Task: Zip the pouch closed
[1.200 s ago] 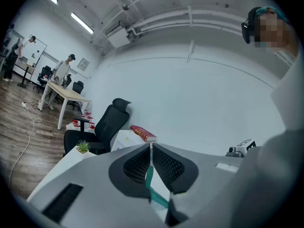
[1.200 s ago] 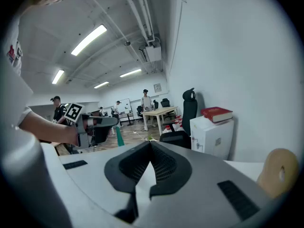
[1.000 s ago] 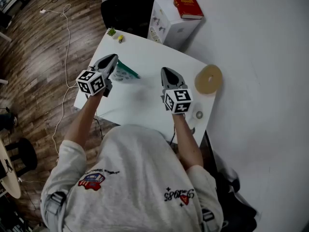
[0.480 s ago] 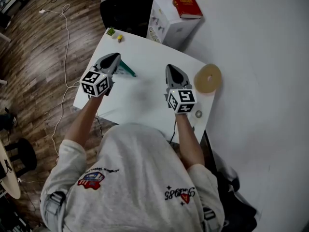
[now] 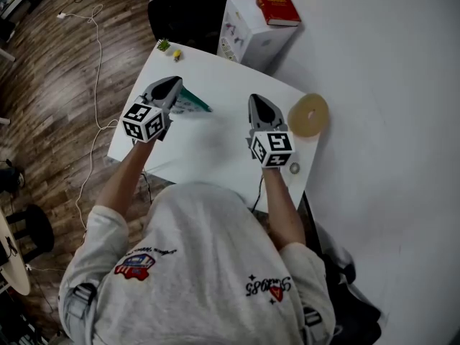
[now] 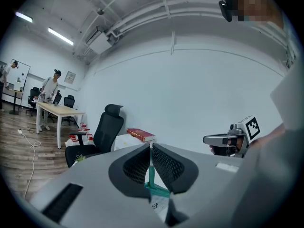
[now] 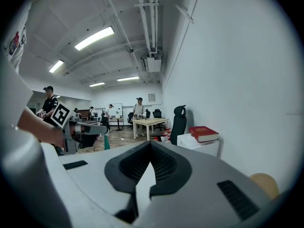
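Observation:
The pouch (image 5: 191, 104) is a flat thing with green edges and a pale printed face. It sticks out to the right of my left gripper (image 5: 172, 84) over the white table (image 5: 215, 146). In the left gripper view the jaws (image 6: 151, 147) are shut on a thin green strip of the pouch (image 6: 150, 174), and the rest of it hangs below. My right gripper (image 5: 258, 100) is held above the table's right half, apart from the pouch, shut with nothing in it (image 7: 151, 145). From the right gripper view the pouch (image 7: 106, 142) shows as a green sliver under the left gripper (image 7: 88, 127).
A tan tape roll (image 5: 309, 115) and a small ring (image 5: 294, 168) lie near the table's right edge. A tiny plant (image 5: 164, 45) and a yellow bit (image 5: 177, 56) sit at the far corner. Beyond stands a white box (image 5: 251, 38) with a red book (image 5: 277, 6), beside a black chair (image 5: 180, 16).
Both grippers have shifted a little to the right and risen slightly. The pouch has gone along with the left gripper. Both stay shut.

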`<move>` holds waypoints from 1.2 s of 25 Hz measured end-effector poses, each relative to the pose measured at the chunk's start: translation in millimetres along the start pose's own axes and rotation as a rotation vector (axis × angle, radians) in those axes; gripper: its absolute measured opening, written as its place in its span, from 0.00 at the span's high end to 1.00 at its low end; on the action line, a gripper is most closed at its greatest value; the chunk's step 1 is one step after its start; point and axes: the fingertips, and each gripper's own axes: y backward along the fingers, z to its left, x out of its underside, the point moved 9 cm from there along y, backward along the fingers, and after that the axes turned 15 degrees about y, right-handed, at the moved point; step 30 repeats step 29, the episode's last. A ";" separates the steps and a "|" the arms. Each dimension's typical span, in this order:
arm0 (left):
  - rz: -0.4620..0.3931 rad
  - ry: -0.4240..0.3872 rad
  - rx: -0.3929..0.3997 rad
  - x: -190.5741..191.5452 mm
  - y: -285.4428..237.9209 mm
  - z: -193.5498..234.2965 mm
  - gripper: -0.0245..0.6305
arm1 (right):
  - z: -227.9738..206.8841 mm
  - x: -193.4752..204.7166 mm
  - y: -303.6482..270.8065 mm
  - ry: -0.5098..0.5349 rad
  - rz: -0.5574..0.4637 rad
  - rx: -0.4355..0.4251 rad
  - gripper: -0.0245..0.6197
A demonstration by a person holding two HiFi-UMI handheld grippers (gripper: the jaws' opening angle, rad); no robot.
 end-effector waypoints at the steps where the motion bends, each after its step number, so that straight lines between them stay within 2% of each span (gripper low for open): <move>1: 0.001 -0.002 0.001 0.3 -0.6 -0.6 0.94 | -0.4 -0.1 0.4 0.002 -0.002 0.000 0.96; 30: 0.003 0.001 0.007 3.0 -1.7 -6.7 0.94 | 1.4 2.7 5.4 -0.002 -0.003 -0.006 0.96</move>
